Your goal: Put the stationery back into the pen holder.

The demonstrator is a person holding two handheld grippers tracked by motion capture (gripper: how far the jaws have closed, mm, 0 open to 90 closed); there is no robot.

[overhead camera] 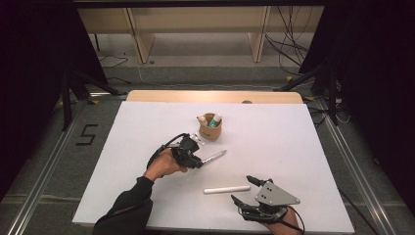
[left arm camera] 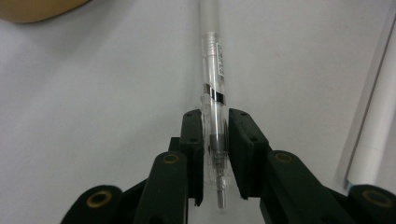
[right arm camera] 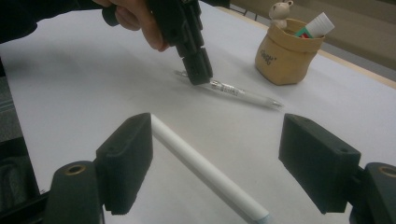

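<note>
Clear pen (left arm camera: 214,98) lies flat on the white worktop (overhead camera: 147,127), roughly mid-worktop, just in front of the pouch. In the left gripper view its long axis runs straight away from the jaws, which sit narrow, one on each side of the barrel at the clip end, pads on or right at it; reads as a pinch grip with the pen not yet lifted. From the high view the pen (overhead camera: 214,156) points diagonally toward the far right, tip away from the left gripper (overhead camera: 193,159).

White pen (right arm camera: 205,170) lies nearer the person, well apart from the clear pen, long axis roughly crosswise in the high view. Right gripper (right arm camera: 217,163) hovers low over it, jaws wide, the white pen passing close beside one jaw but not pinched. Right gripper is clearly the nearer one to it.

Tan pouch (overhead camera: 211,128) stands upright beyond the clear pen, open top, holding a small bear figure (right arm camera: 280,13) and a white-and-green marker (right arm camera: 316,25). Likely drop target for the pens; the left gripper has the shorter route.
</note>
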